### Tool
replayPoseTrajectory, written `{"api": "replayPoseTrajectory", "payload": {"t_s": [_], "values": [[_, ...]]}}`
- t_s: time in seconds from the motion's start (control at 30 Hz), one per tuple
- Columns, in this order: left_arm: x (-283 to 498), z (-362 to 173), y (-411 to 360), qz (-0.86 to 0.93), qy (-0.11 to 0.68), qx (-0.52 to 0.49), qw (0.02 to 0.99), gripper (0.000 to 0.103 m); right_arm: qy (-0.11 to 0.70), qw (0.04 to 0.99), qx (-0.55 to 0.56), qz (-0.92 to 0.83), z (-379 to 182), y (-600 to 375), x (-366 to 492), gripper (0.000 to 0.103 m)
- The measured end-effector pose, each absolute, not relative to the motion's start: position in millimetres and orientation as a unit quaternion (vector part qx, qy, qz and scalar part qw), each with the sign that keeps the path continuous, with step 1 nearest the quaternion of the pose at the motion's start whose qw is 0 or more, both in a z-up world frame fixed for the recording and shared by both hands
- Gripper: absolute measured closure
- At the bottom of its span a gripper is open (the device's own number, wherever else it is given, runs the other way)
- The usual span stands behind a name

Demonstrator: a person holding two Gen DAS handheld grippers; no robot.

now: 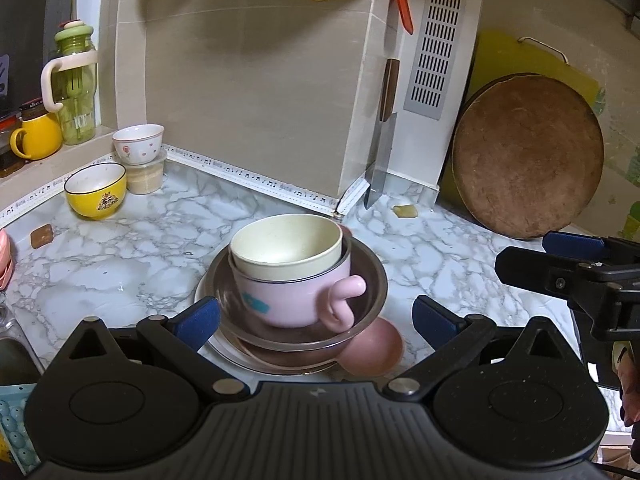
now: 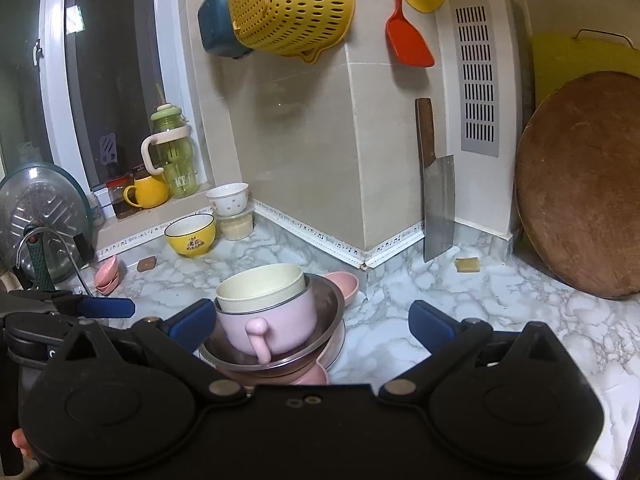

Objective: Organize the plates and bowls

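A cream bowl (image 1: 286, 248) sits inside a pink handled cup (image 1: 296, 296), which sits in a steel bowl (image 1: 370, 280) on stacked plates (image 1: 224, 344) on the marble counter (image 1: 120, 256). A pink bowl (image 1: 376, 346) lies beside the stack. My left gripper (image 1: 316, 316) is open, its fingers on either side of the stack's near edge, holding nothing. In the right wrist view the same cream bowl (image 2: 260, 286), cup (image 2: 276, 320) and steel bowl (image 2: 332, 304) stand just ahead of my open, empty right gripper (image 2: 312, 320). The right gripper also shows in the left wrist view (image 1: 560, 256).
A yellow bowl (image 1: 96, 190) and a white flowered bowl (image 1: 138, 144) on a lidded tub stand at the back left. A cleaver (image 1: 380, 160) and round wooden board (image 1: 528, 156) lean on the wall. Small pink dishes (image 2: 107, 276) and a sink tap (image 2: 44, 256) are at left.
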State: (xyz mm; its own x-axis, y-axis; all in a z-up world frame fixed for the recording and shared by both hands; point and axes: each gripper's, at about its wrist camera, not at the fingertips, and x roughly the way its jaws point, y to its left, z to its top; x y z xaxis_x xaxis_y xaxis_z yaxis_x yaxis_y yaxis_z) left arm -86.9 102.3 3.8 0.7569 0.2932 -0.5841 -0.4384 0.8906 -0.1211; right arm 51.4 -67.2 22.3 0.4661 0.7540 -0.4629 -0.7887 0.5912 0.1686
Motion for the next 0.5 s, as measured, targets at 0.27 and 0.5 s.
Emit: {"api": "replayPoseTrajectory", "payload": {"t_s": [0.27, 0.5], "values": [[-83.4, 5.1, 98.3, 0.194, 0.289, -0.126, 0.929, 0.0, 0.25, 0.858, -0.033, 0.448, 22.9, -71.1, 51.6, 0.0], [-81.4, 7.3, 96.5, 0.193, 0.291, -0.129, 0.928, 0.0, 0.252, 0.858, -0.031, 0.447, 23.0, -73.5, 54.0, 0.0]]}}
